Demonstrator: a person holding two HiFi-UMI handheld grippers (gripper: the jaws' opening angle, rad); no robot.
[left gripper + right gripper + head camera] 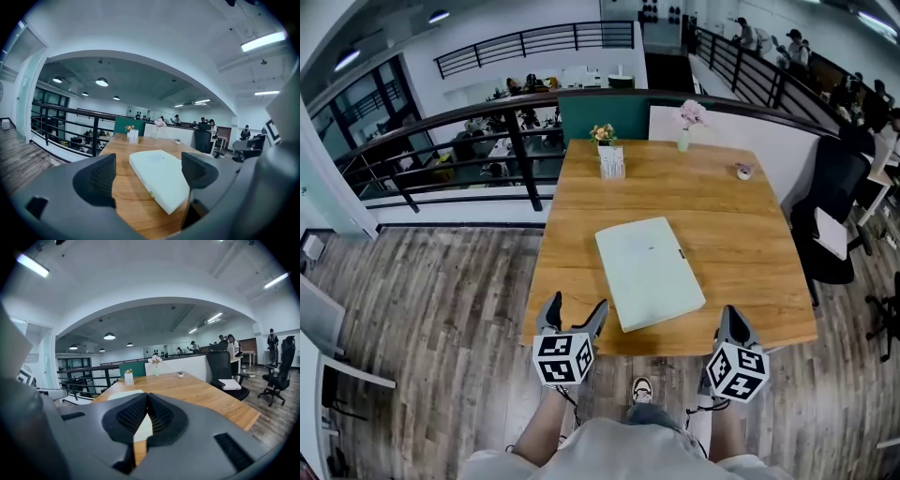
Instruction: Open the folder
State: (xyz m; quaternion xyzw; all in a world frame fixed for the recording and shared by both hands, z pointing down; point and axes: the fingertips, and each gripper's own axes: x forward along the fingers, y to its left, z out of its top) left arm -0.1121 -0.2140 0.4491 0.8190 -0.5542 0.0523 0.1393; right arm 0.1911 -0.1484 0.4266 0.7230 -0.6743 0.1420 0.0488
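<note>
A pale green folder (649, 270) lies closed and flat on the wooden table (741, 244), turned slightly, with a small clasp on its right edge. My left gripper (574, 315) hovers at the table's near edge, just left of the folder's near corner, jaws open and empty. In the left gripper view the folder (161, 176) lies straight ahead between the fingers (96, 180). My right gripper (734, 323) hangs at the near edge, right of the folder, shut on nothing. The right gripper view shows a strip of the folder (124, 393) beyond its touching pads (133, 416).
At the table's far end stand a small holder with yellow flowers (609, 155), a vase of pink flowers (689, 122) and a tiny pot (743, 172). A black railing (487, 122) runs left of the table. A black office chair (834, 225) stands to the right.
</note>
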